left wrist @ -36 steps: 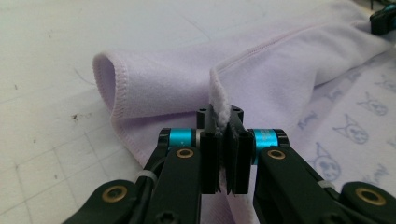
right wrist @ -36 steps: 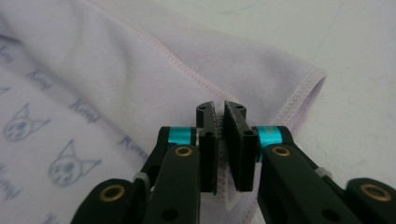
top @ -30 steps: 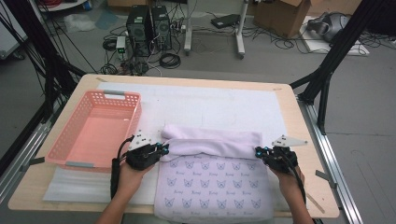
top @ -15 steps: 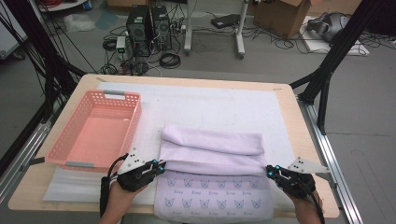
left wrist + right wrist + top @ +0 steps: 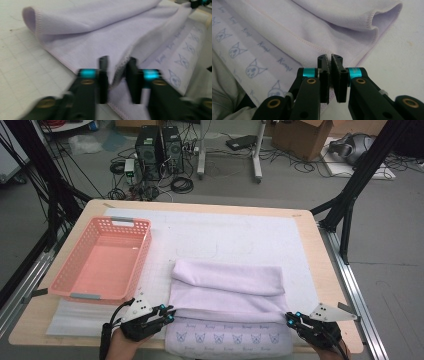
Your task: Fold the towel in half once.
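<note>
At the table's near edge, the left gripper (image 5: pixel 167 315) has its jaws parted around the lilac towel (image 5: pixel 227 292)'s hem, while the right gripper (image 5: pixel 292 317) pinches the opposite corner. The towel lies folded beside the pink basket (image 5: pixel 65 282), its cat-printed side showing.

The towel (image 5: pixel 227 292) near edge is cut off by the frame's bottom

Left gripper (image 5: pixel 169 314) low at near table edge, held in left hand (image 5: pixel 122 345), jaws parted a little. Right gripper (image 5: pixel 291 319) at near right, jaws pressed nearly together, pointing inward toward left one.
</note>
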`<state>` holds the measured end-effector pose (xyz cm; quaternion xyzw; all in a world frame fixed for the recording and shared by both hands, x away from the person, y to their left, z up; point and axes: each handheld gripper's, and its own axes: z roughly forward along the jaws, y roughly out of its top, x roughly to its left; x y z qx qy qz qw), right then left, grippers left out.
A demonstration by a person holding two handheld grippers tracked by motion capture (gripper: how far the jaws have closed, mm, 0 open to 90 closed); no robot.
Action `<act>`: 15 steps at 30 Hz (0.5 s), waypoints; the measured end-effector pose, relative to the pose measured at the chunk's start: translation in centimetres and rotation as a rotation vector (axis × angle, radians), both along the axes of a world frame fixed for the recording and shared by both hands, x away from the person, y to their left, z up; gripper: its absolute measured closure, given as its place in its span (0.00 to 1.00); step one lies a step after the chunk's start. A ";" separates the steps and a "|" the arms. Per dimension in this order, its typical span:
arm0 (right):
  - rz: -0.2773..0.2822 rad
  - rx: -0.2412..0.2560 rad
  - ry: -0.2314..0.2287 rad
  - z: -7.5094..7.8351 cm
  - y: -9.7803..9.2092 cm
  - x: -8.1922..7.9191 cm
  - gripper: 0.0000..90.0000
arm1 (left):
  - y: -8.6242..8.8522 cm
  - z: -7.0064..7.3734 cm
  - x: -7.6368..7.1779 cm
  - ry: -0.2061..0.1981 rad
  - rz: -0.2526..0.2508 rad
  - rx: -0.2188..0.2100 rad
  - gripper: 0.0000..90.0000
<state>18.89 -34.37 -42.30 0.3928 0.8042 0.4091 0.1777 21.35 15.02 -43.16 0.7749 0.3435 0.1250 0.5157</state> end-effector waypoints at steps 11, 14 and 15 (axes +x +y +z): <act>-0.058 0.001 -0.077 1.1 0.9 4.6 0.57 | 0.3 1.9 6.9 0.013 0.122 -0.067 0.46; -0.021 -0.063 -0.049 0.3 2.1 6.3 0.54 | -0.5 0.9 8.7 0.064 0.146 -0.030 0.44; -0.009 -0.101 -0.048 0.0 2.6 6.8 0.54 | -0.7 0.6 9.3 0.079 0.154 -0.011 0.44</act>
